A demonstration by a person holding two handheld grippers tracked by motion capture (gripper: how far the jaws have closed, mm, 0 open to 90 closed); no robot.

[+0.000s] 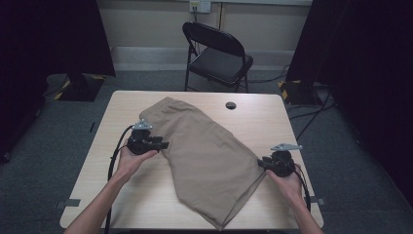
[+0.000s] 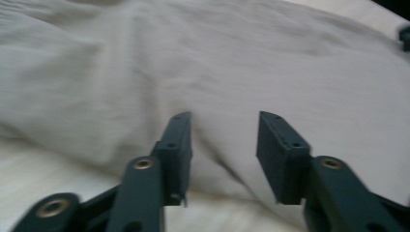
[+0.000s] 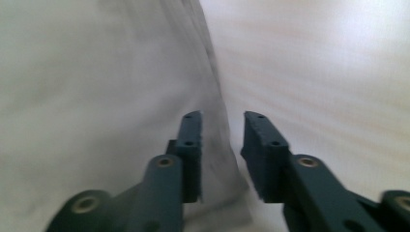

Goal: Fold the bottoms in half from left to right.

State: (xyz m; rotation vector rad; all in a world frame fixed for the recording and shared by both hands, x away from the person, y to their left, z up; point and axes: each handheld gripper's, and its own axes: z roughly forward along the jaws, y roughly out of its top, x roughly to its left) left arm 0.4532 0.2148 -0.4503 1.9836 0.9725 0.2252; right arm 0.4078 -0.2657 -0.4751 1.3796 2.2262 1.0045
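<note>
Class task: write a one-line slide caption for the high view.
Two hand-held grippers flank tan shorts on a wooden table.

Shorts (image 1: 204, 151): plain khaki-tan, no pattern. Table (image 1: 141, 200): pale wood grain, small dark round hole (image 1: 231, 105) near far edge. Left gripper (image 1: 165, 145), right gripper (image 1: 260, 162): black, grey top plates. Chair (image 1: 219, 53) beyond far edge: black. Floor (image 1: 44, 170): dark grey carpet.

Two bare forearms rising from the bottom edge of the high view, left gripper (image 1: 164, 145) at centre left, jaws parted and pointing right, right gripper (image 1: 260, 162) at centre right, jaws parted and pointing left, hands wrapped around both bodies
</note>
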